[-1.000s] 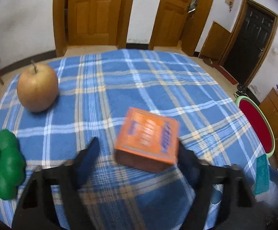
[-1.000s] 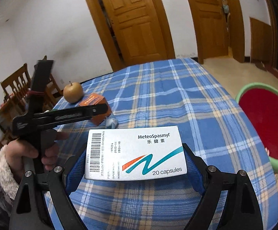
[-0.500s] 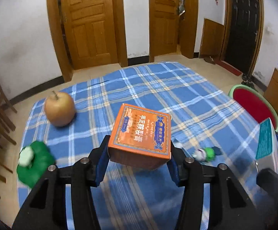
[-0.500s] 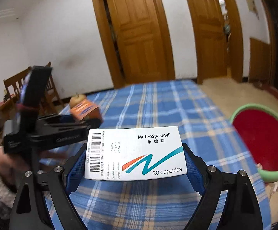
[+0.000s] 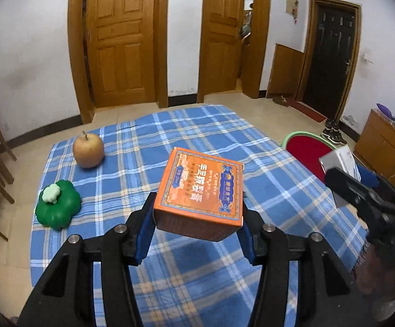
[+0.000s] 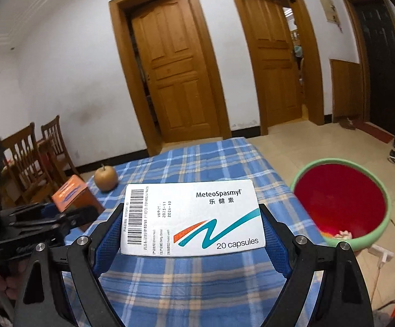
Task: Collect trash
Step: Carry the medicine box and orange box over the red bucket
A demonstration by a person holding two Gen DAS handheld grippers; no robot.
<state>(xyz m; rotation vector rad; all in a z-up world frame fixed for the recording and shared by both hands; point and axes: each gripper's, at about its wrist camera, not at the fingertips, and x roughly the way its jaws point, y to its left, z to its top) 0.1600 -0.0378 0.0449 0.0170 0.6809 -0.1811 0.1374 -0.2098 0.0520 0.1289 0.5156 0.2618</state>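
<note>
Left gripper [image 5: 197,218]: blue pads pressed on both sides of an orange box [image 5: 201,190], which is clear of the table and tilted, printed face up and toward the camera. In the right wrist view the same box [image 6: 72,193] shows at far left, in front of the left gripper's black frame [image 6: 42,218].

Right gripper [image 6: 192,223]: pads closed on the short ends of a white carton [image 6: 192,215], marked "MeteoSpasmyl, 20 capsules", barcode at its left end. The carton is held flat and level above the table. From the left wrist view this carton [image 5: 342,160] appears at the right edge, tilted, above the right gripper's frame [image 5: 366,193].

Below both: table with blue plaid cloth [image 5: 197,286].

On the cloth, left side: green toy [image 5: 58,209] with a pale knob on top, near the left edge. Farther back on the same side, an apple [image 5: 88,150], upright with stem up; it is apart from the toy. Apple also seen in the right wrist view [image 6: 105,178], just behind the orange box.

Off the table, on the floor to the right: a basin [image 6: 385,212], green rim, red inside. A few scraps of pale and coloured trash [image 6: 339,234] lie at its near inner wall.

Beyond: wooden chairs [image 6: 33,158] at left, two wooden doors [image 6: 175,68] in the back wall, dark door [image 5: 331,54] at right.
</note>
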